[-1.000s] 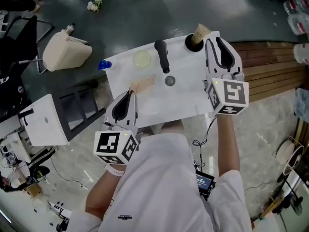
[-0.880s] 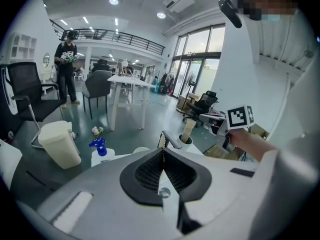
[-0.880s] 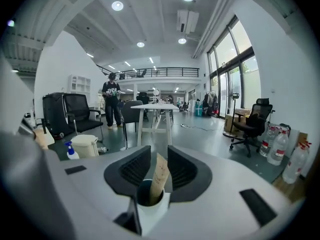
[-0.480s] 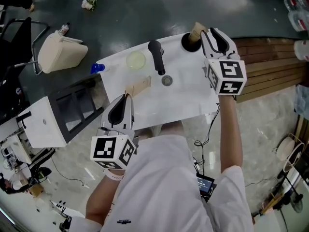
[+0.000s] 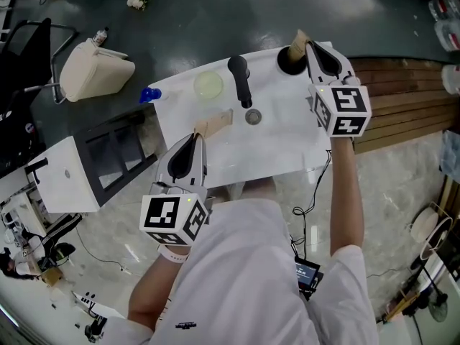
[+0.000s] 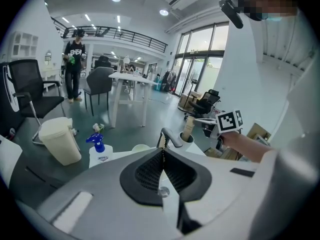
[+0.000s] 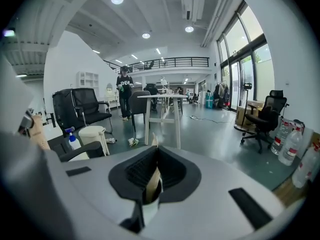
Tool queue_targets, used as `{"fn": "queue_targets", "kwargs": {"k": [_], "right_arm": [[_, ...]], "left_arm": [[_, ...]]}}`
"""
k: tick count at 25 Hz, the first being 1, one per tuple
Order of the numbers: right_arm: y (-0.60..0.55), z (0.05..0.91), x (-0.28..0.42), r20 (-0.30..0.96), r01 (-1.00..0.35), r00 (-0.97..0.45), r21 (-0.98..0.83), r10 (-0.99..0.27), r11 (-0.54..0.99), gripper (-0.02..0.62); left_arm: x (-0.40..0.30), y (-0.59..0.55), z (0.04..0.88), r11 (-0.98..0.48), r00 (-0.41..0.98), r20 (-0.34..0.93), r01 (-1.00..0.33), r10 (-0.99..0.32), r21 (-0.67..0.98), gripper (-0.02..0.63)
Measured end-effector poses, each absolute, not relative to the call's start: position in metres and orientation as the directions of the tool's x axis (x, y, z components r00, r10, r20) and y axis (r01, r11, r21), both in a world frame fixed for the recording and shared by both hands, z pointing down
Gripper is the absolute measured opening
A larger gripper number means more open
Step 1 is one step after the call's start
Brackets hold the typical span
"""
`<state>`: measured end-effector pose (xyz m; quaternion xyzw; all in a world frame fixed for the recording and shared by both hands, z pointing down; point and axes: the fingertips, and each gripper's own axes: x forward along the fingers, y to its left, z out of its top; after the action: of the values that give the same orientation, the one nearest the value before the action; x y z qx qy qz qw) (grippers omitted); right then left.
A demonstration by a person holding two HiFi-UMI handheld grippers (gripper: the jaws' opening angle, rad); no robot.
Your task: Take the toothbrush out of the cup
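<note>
- Out front, the white tabletop [image 5: 287, 149] carries everything: a black tap-looking thing [image 5: 239, 80], a pale dish [image 5: 209, 85], a wood block [image 5: 214, 124], a spray bottle [image 5: 147, 94] at the left edge, and the cup [image 5: 290, 62] at the far right corner.
- Next biggest, the left claw [image 5: 194, 139] hangs over the near edge, just beside the wood block and well apart from the cup. Its own view shows the jaws pressed together with nothing between them, so it's basically idle.
- Same size but busier, the right claw [image 5: 311, 47] is out at the far right corner, right over the cup. In the right gripper view its jaws are pinched narrow on a tan strip, which I take to be the toothbrush [image 7: 151, 183] handle.
- As for the cup, it's white outside, dark inside, upright, and looks to be sitting on the tabletop.
- Smallest bit, the toothbrush is a tan stick, leaning a little. Its lower end is down in the cup and its top pokes above the jaws, so it's not out yet.
- Step-wise, my read is that the grip is made and the pull-out hasn't happened.
- Next move, imo, calls for a straight lift along the handle until the end clears the rim. Dragging sideways could tip the cup, since nothing's holding it down.
</note>
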<state>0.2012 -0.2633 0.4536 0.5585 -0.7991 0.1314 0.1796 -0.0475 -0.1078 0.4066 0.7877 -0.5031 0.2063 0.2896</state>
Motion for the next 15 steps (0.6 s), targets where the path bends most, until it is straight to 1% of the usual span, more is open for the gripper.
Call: {"fn": "queue_targets", "kwargs": {"k": [5,15], "right_arm": [[-0.254,0.434,0.201,0.390,-0.944,-0.308,-0.012,-0.868,0.330,0.006],[-0.231,0.380,0.201,0.269,-0.965,-0.246,0.019,-0.931,0.261,0.006]], "left_arm": [[-0.050,-0.104,0.401,-0.326,0.411,0.604,-0.911,-0.683,0.251,0.006],[-0.054,-0.100,0.385,-0.352,0.440,0.551,-0.898,-0.709,0.264,0.006]]}}
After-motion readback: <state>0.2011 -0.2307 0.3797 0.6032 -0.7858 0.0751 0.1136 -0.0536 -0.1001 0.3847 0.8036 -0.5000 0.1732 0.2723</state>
